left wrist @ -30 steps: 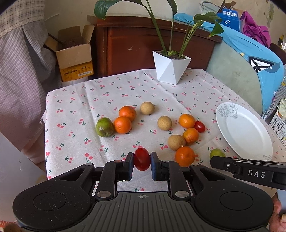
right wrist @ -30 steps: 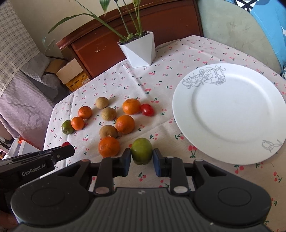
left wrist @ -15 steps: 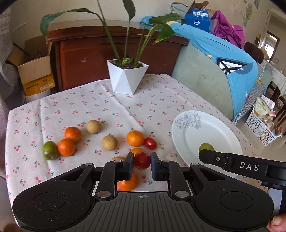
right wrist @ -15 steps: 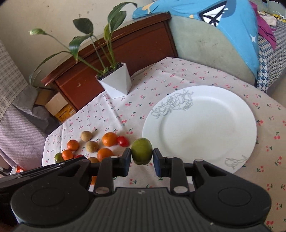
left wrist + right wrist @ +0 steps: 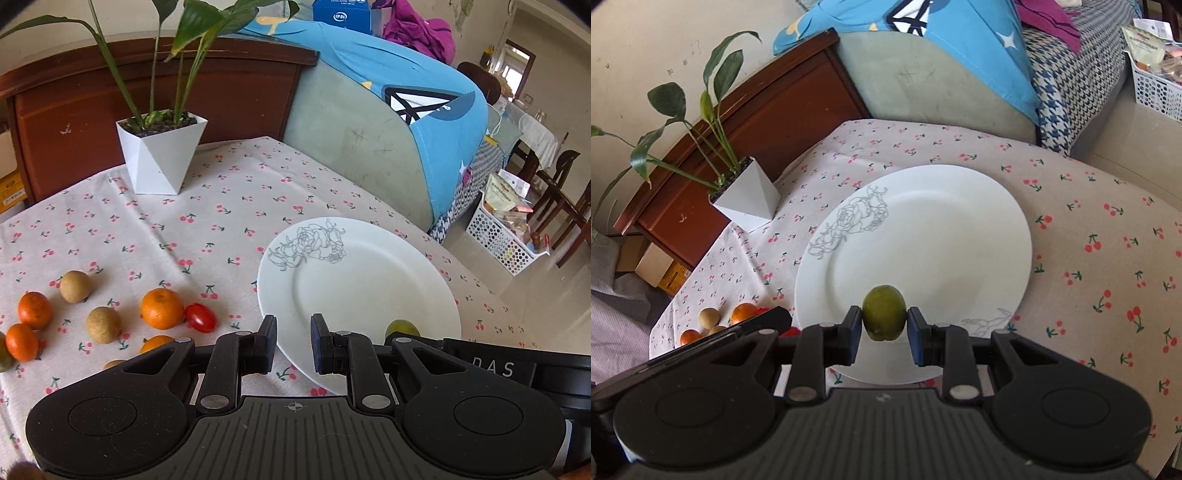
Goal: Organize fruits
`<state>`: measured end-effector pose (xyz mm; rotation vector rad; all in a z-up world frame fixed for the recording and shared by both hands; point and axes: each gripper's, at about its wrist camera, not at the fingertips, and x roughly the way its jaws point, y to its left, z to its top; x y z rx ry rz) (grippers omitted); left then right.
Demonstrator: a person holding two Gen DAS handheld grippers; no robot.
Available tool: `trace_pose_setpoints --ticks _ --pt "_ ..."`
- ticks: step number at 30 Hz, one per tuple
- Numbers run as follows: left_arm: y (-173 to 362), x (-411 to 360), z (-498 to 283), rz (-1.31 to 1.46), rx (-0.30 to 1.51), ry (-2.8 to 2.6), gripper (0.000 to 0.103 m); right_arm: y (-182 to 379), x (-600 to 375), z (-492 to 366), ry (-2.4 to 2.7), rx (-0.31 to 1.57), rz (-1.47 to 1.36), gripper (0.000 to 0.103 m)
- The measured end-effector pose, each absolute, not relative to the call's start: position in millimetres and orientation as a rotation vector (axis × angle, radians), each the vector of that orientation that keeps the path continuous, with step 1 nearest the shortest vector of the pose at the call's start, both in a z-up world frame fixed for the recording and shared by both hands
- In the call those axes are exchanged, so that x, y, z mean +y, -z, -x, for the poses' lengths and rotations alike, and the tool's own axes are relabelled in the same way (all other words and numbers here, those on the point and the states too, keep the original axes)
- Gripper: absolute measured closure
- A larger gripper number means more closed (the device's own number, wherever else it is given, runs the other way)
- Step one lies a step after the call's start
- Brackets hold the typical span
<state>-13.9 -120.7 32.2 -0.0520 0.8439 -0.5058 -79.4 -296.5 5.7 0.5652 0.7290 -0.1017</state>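
While the green fruit (image 5: 884, 314) is clamped in the right gripper's (image 5: 882, 322) jaws above the white plate's (image 5: 942, 240) near rim, the left gripper's (image 5: 293, 334) jaws are drawn nearly together, nothing held between them.

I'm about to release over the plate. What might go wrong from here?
1. The green fruit, pinched in the right hand-held gripper, hangs over the near rim of the plate. It is round, so if it is let go here it may roll off onto the tablecloth.
2. The left hand-held gripper sits close beside the right one at that same rim, so the two may bump.
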Motion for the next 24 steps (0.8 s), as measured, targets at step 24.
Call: trace_pose_setpoints --ticks 24 --pt "-49.9 -46.8 16.2 0.124 0.862 0.387 0.08 -6.3 -326.3 90.8 0.137 0.682 -0.712 0.073"
